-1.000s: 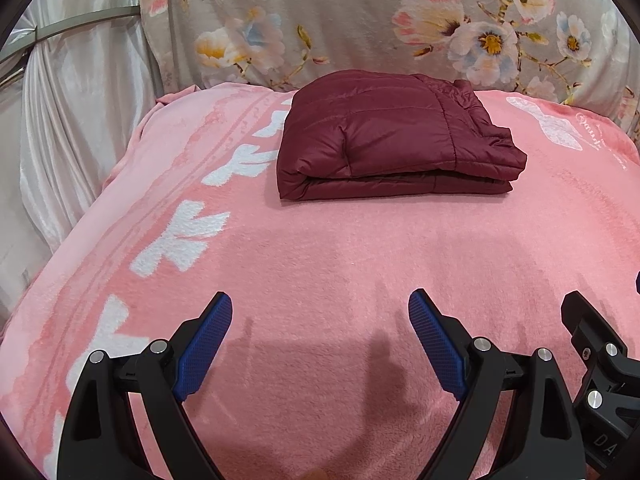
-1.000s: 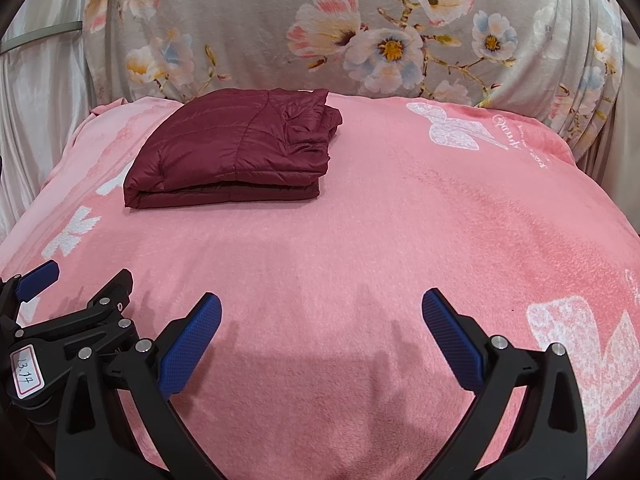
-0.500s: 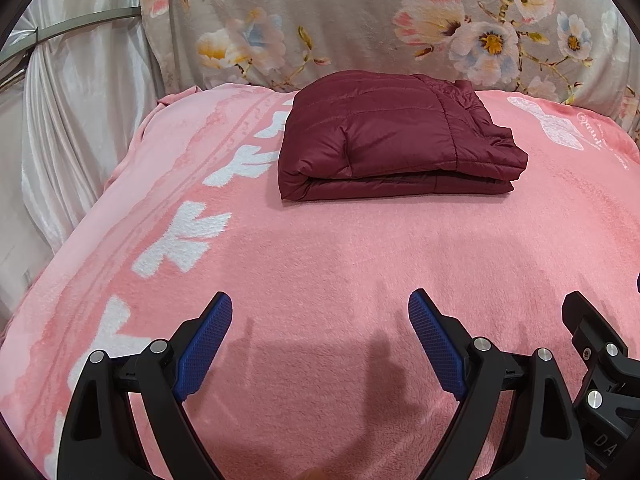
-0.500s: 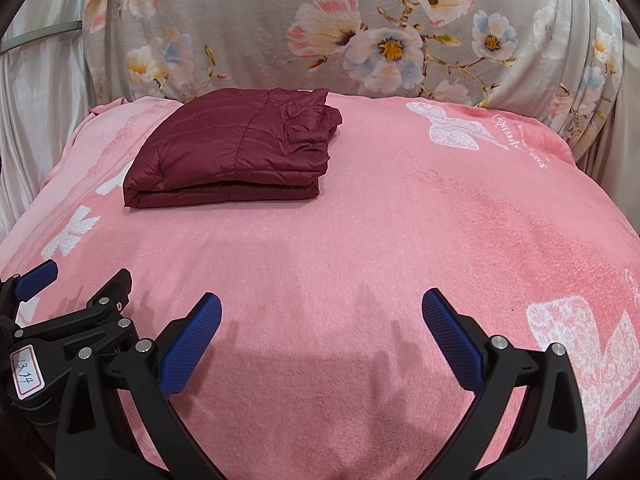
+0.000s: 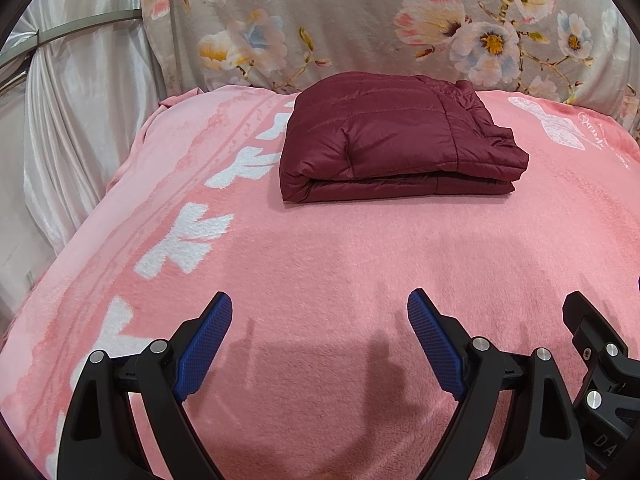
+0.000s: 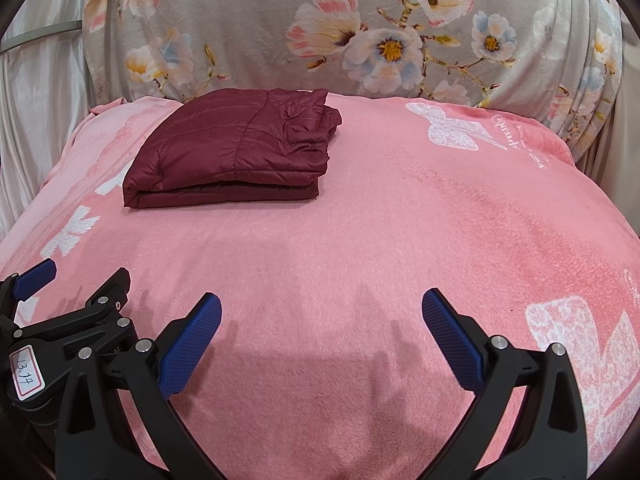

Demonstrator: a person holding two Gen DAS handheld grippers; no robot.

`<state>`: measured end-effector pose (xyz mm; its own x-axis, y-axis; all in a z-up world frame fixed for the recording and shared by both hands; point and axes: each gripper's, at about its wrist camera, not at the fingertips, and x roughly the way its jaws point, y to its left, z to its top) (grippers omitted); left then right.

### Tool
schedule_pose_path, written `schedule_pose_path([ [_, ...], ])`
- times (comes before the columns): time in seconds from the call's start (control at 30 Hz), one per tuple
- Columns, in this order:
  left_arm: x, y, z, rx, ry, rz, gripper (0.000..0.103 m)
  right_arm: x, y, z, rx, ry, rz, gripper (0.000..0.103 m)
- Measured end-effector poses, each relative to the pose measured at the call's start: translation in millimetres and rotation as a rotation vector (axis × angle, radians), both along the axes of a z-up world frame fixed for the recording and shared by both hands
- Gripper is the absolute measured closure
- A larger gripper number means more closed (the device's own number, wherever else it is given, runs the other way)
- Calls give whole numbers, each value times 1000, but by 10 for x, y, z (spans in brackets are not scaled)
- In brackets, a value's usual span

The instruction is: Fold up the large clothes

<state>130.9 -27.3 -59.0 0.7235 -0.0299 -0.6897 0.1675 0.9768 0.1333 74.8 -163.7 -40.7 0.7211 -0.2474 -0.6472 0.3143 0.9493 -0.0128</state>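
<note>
Only the left wrist view shows the curved rail (image 5: 80, 26) against the white drape (image 5: 72, 128) at far left; only the right wrist view shows the left hand-held gripper's label (image 6: 25, 372) reading 13.14. 1 folded maroon jacket (image 5: 396, 144) lies on the pink blanket (image 5: 340, 264) at the far end of the bed, before 1 floral cloth (image 5: 360, 20). 2 tools: the left hand-held gripper (image 5: 320, 344) and the right hand-held gripper (image 6: 322, 342), both with jaws wide apart, empty, well short of the jacket.
</note>
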Motion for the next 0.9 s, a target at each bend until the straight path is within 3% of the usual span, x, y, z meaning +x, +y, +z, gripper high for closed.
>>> schedule_pose_path([
  [0.6, 25, -9, -8, 2, 14, -14, 18, -32, -49, -14, 1, 1, -4, 5],
  [0.9, 16, -33, 7, 13, 3, -18, 23, -33, -52, -11, 2, 1, -3, 5],
])
